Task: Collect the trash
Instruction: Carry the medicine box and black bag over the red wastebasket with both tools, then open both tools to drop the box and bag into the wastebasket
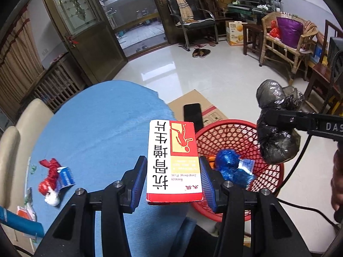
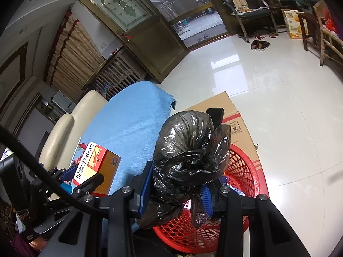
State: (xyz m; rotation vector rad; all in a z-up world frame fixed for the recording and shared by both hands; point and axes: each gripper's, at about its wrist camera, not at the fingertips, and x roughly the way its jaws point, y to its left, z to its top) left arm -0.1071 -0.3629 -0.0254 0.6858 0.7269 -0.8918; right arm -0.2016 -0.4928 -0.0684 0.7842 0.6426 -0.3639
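Note:
My left gripper (image 1: 173,180) is shut on a red and white medicine box (image 1: 173,160), held above the edge of the blue-clothed table (image 1: 103,128), beside the red mesh basket (image 1: 231,132). The box also shows in the right wrist view (image 2: 96,167). My right gripper (image 2: 178,190) is shut on a crumpled black plastic bag (image 2: 188,150), held over the red basket (image 2: 242,171). The bag also shows in the left wrist view (image 1: 274,128). Blue crumpled wrappers (image 1: 231,167) lie inside the basket. A red wrapper with a small blue packet (image 1: 53,175) lies on the table at the left.
A flat cardboard box (image 1: 199,102) with a black phone (image 1: 193,115) on it lies on the floor behind the basket. A cream chair (image 1: 19,128) stands left of the table. A blue tube (image 1: 19,220) and small packets lie at the table's near left. A cable hangs at the right.

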